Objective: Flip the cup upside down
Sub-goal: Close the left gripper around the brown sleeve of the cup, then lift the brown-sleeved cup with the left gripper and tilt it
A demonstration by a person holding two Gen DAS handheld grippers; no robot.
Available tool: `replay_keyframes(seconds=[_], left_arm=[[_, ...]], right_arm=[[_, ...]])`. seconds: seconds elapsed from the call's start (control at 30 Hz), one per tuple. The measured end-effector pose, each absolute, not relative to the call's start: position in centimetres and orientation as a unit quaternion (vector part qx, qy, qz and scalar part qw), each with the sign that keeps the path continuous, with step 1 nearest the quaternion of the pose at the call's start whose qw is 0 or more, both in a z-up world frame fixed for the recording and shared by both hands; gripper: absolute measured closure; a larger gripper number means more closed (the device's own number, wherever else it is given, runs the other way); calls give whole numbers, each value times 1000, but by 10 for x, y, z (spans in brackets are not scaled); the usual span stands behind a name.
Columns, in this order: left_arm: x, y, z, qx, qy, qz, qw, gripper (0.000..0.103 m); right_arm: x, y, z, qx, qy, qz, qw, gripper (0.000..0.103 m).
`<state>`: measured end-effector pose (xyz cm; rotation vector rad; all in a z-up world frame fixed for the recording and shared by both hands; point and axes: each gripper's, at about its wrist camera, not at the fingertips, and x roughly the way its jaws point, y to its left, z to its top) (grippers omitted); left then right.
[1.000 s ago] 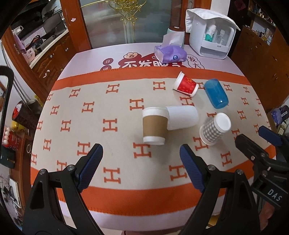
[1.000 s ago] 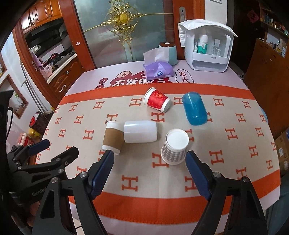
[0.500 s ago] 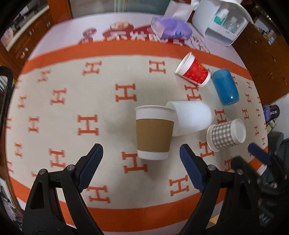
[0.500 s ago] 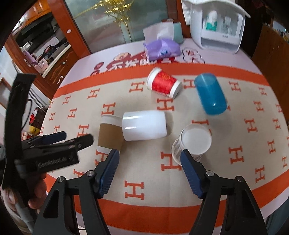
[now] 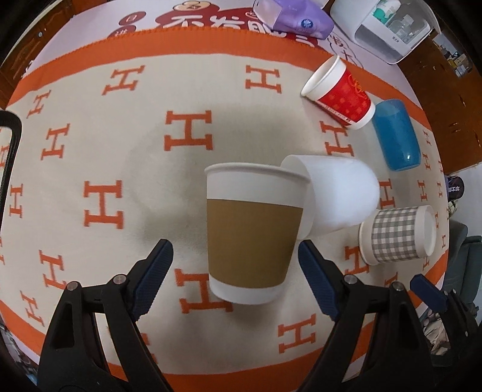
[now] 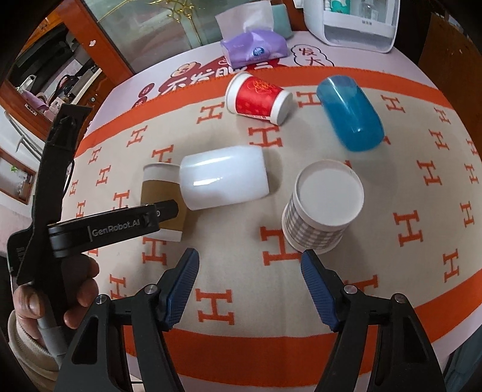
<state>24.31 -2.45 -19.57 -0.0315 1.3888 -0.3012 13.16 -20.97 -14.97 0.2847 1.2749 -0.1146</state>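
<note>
A brown-sleeved paper cup [image 5: 253, 232] stands upright on the cloth, also seen in the right wrist view [image 6: 161, 199]. My left gripper [image 5: 235, 276] is open, its fingers on either side of the cup's lower part, not touching it. A white cup [image 5: 340, 196] lies on its side against the brown cup. A grey checked cup [image 6: 322, 205] stands upside down just ahead of my right gripper [image 6: 250, 289], which is open and empty. A red cup [image 6: 259, 98] and a blue cup [image 6: 349, 113] lie on their sides further back.
An orange-and-beige H-patterned cloth [image 6: 211, 304] covers the table. A purple tissue pack [image 6: 253, 49] and a white dispenser box [image 6: 352, 21] stand at the far edge. Wooden cabinets are to the left and right.
My left gripper has moved forward and down until its fingers flank the brown cup. My right gripper has moved forward toward the checked cup.
</note>
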Motion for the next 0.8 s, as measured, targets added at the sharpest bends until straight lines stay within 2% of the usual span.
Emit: replay_keyframes(seconds=[0.1,0.17,0.2,0.4,0.8], left_arm=[[245,-26,-204,-24,642,-142,753,31],[245,-27,-207,-27,644,-143,751,42],[244,-28,-208,-27,645,-144,750,44],[235,-27,-200,-19,629,-139,764,45],[191,-22,-146,22,583,-155,797,45]], right_arm=[[129,-211,-152,133,597,-55,789,31],[127,-212,-152,133,598,-56,788,31],[127,-213,-153,134,599,-57,788,31],[121,-217,-154,136,600,-58,786,31],[105,-219,-141,132,594,-53,792,31]])
